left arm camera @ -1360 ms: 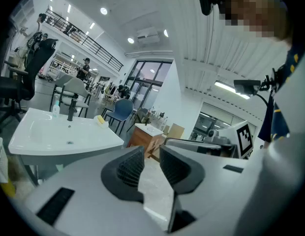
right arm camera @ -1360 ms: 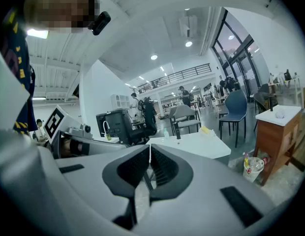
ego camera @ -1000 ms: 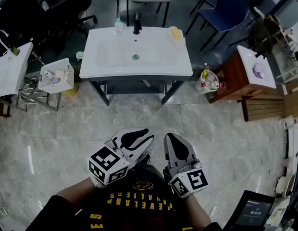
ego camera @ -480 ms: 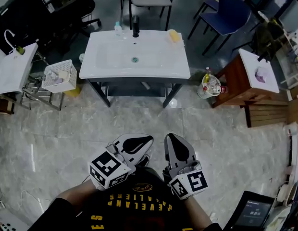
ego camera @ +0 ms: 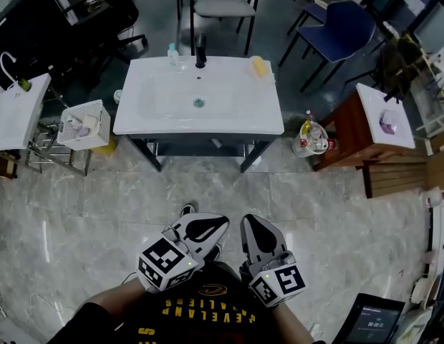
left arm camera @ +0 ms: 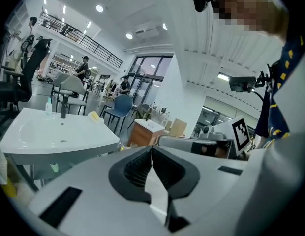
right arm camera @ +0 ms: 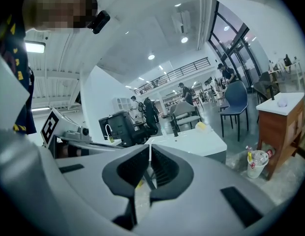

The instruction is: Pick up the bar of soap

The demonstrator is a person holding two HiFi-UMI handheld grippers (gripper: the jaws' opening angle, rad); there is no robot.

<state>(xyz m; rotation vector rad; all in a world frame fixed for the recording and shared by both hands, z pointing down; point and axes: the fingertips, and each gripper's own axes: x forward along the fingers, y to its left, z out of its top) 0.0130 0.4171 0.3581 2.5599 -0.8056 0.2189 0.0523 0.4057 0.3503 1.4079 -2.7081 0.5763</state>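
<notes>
The yellow bar of soap (ego camera: pixel 259 66) lies at the back right corner of the white washbasin (ego camera: pixel 157 115), right of the black tap (ego camera: pixel 200 52). It also shows far off in the left gripper view as the soap (left arm camera: pixel 95 116) and in the right gripper view as the soap (right arm camera: pixel 200 126). Both grippers are held close to the person's chest, well short of the basin, over the marble floor. My left gripper (ego camera: pixel 222 221) has just been closing and now stands shut with nothing between its jaws (left arm camera: pixel 152 146). My right gripper (ego camera: pixel 248 221) is shut and empty too (right arm camera: pixel 150 159).
A small bottle (ego camera: pixel 172 51) stands left of the tap. A white basket (ego camera: pixel 84 124) and another basin (ego camera: pixel 14 113) are at the left. A bin with bottles (ego camera: pixel 311 136) and a wooden cabinet (ego camera: pixel 365 131) are at the right. Chairs (ego camera: pixel 344 24) stand behind the washbasin.
The left gripper's jaws have gone from wide open to shut, with nothing in them. The right gripper stays shut. The washbasin has come slightly nearer in the head view.
</notes>
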